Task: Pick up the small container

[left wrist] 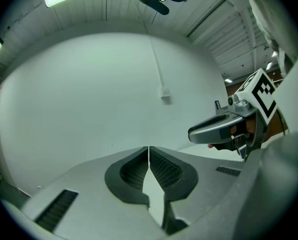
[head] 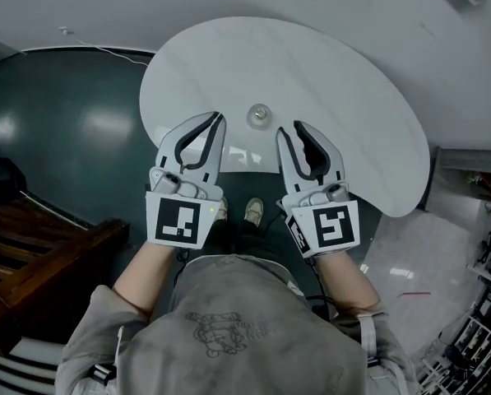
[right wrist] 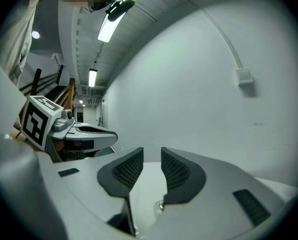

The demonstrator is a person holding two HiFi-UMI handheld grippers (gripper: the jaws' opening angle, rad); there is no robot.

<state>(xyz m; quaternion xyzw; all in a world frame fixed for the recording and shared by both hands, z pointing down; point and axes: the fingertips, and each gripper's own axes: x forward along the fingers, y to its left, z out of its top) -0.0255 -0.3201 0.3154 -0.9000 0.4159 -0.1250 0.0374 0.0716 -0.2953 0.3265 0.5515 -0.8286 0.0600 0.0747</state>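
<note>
The small container (head: 260, 115), a little clear round pot with a pale lid, stands on the white rounded table (head: 344, 97) close to its near edge. My left gripper (head: 220, 116) hovers just left of it with its jaws closed tip to tip and nothing between them (left wrist: 149, 151). Just right of the pot, my right gripper (head: 289, 127) has a narrow gap between its ribbed pads (right wrist: 152, 154) and nothing in it. In the right gripper view the container (right wrist: 160, 205) peeks out low, partly hidden behind the right jaw.
Dark green floor (head: 72, 130) lies left of the table, with dark wooden furniture (head: 39, 253) at the lower left. The person's shoes (head: 253, 211) show under the table's near edge. A white wall with a small box (right wrist: 244, 76) and cable lies beyond.
</note>
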